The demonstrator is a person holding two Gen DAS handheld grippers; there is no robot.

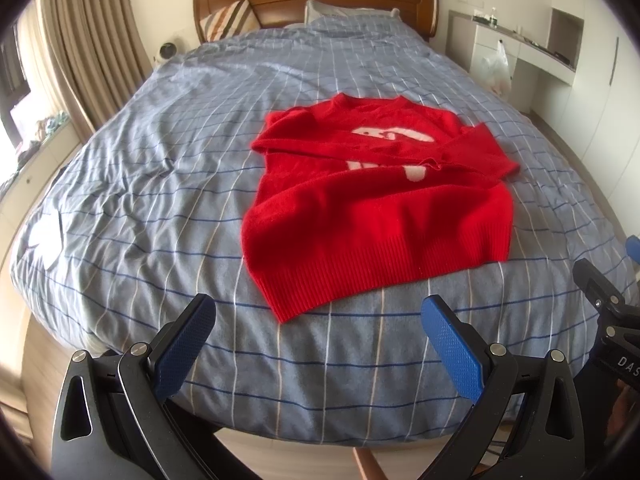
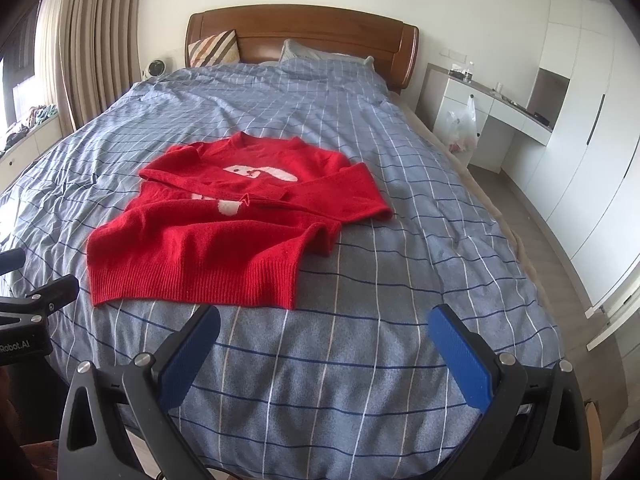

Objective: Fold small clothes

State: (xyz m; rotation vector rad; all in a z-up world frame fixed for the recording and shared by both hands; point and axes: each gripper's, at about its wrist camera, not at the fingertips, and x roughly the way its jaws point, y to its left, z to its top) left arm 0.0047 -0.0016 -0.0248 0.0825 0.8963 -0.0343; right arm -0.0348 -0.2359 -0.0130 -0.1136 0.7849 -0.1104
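A small red knit sweater (image 1: 372, 208) with a white pattern lies flat on the blue checked bed cover, both sleeves folded across its chest. It also shows in the right wrist view (image 2: 208, 240). My left gripper (image 1: 318, 312) is open and empty, held just short of the sweater's ribbed hem near the foot of the bed. My right gripper (image 2: 324, 324) is open and empty, also just short of the hem, toward the sweater's right corner. Part of the right gripper shows at the right edge of the left wrist view (image 1: 604, 292).
The bed (image 2: 400, 160) has a wooden headboard (image 2: 304, 36) and pillows (image 2: 212, 48) at the far end. Curtains (image 1: 92, 48) and a window sill are on the left. A white desk (image 2: 492, 108) with a hanging plastic bag (image 2: 460, 124) and wardrobes stand on the right.
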